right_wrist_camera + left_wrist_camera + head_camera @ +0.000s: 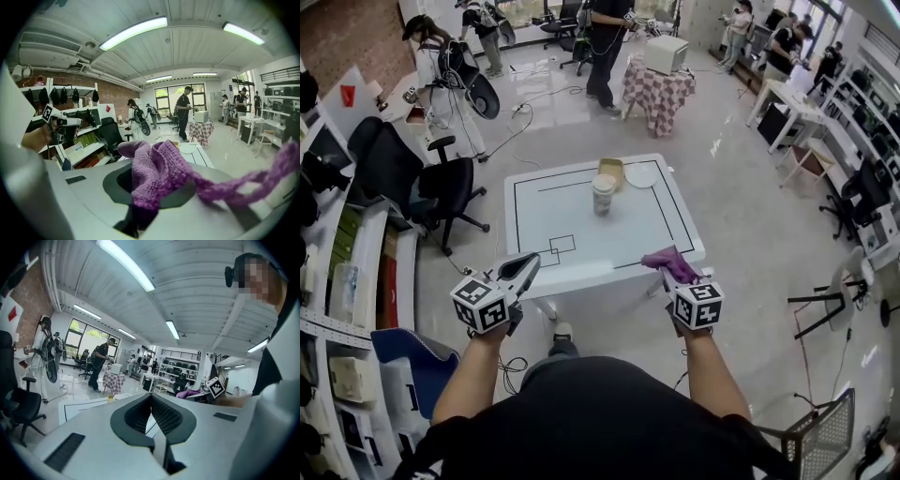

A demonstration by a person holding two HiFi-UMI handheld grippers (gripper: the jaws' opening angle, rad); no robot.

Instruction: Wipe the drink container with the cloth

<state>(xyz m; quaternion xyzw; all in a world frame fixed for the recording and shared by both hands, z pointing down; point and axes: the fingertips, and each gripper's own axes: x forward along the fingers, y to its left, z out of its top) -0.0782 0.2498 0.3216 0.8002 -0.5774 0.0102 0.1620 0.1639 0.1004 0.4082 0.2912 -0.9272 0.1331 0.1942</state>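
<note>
My left gripper (528,264) hangs at the near left corner of the white square tabletop (581,234) with its black line markings. In the left gripper view its ribbed jaws are pressed flat together with nothing between them (151,404).

My right gripper (667,273) sits at the near right edge of the tabletop, and its jaws are clamped on the purple knitted cloth (671,262). In the right gripper view the cloth (154,168) bunches up out of the jaws and fills the gap. A loose strand trails off to the right over the gripper body (150,183).

The pale cylindrical drink container (604,195) stands upright toward the far side of the tabletop, well apart from both grippers and roughly midway between them left to right. Its top looks capped (I cannot tell what is inside).

Just behind it, on the far side, is a tan square open-topped box (611,171), touching or nearly touching the container. From my angle I cannot make out any contents. Just to the right of the box a flat white round plate (641,176) lies on the tabletop, with nothing on it that I can see.

A black office chair (441,187) stands on the floor to the left of the tabletop. Farther off is a small table draped in a checked cloth (656,94).
</note>
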